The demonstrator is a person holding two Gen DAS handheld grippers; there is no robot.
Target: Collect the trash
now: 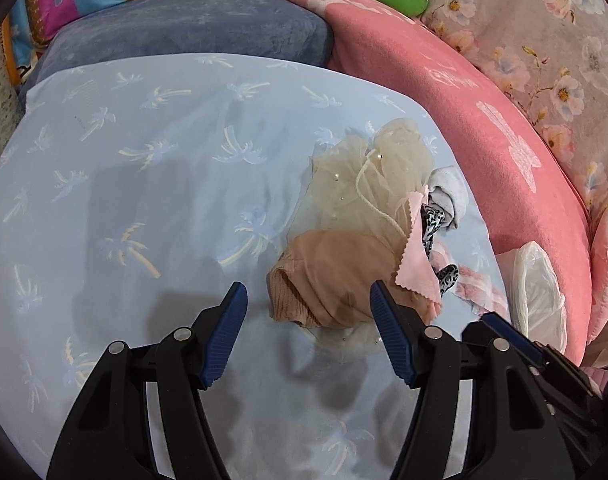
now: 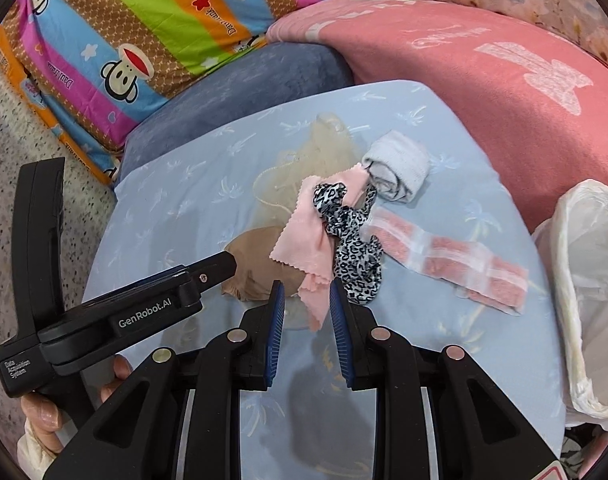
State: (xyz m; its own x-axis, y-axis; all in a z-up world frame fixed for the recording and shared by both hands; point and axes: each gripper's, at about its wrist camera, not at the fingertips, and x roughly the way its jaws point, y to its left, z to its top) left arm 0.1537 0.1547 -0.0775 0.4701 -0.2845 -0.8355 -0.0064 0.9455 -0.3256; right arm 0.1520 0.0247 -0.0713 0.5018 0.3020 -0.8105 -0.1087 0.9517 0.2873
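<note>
Scraps are lying heaped on the blue palm-print sheet [image 1: 144,152] of the bed, beside the white plastic bag [image 2: 584,280]. The left gripper [image 1: 308,300] is hovering with jaws standing wide and empty, straddling the tan stocking [image 1: 328,276]. The right gripper [image 2: 306,294] is holding its jaws narrowly parted, the pink cloth [image 2: 304,232] hanging between them, apparently ungripped. Advised: each gripper is best taking one piece, pinching well in from the edge, so that the neighbouring leopard-print strip [image 2: 352,248] is not dragging along
</note>
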